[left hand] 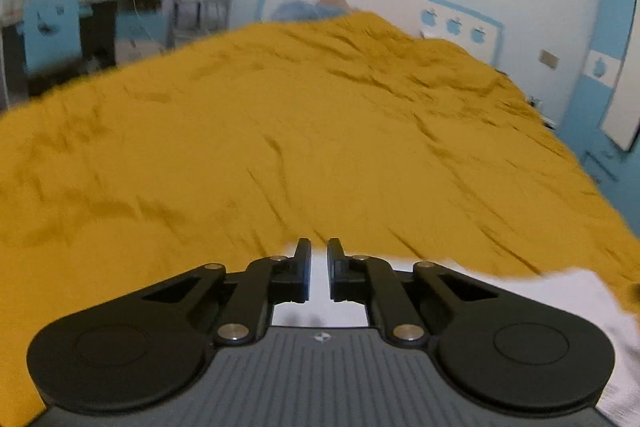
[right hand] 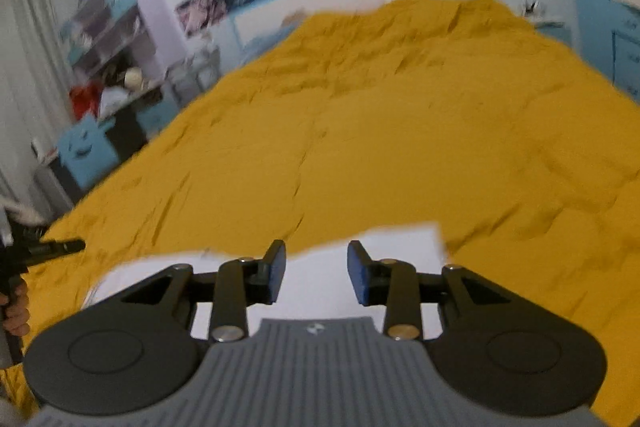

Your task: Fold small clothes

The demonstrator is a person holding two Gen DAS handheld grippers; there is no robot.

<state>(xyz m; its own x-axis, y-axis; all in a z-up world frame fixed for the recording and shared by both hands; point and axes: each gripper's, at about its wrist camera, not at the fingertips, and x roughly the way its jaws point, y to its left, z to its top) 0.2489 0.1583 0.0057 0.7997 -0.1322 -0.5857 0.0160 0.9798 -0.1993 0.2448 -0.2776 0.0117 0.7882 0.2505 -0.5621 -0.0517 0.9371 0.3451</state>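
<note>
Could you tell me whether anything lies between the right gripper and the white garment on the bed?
Nothing visible does: the right gripper hangs open directly over the white garment, which lies on the yellow bedspread.

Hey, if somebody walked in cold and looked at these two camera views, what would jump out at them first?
The big mustard-yellow bedspread fills most of both views, wrinkled and running back to the white and blue headboard. Next comes the white garment lying on its near edge, right under both grippers. The right gripper hangs over it with jaws wide apart, while the left gripper shows only a narrow gap.
</note>
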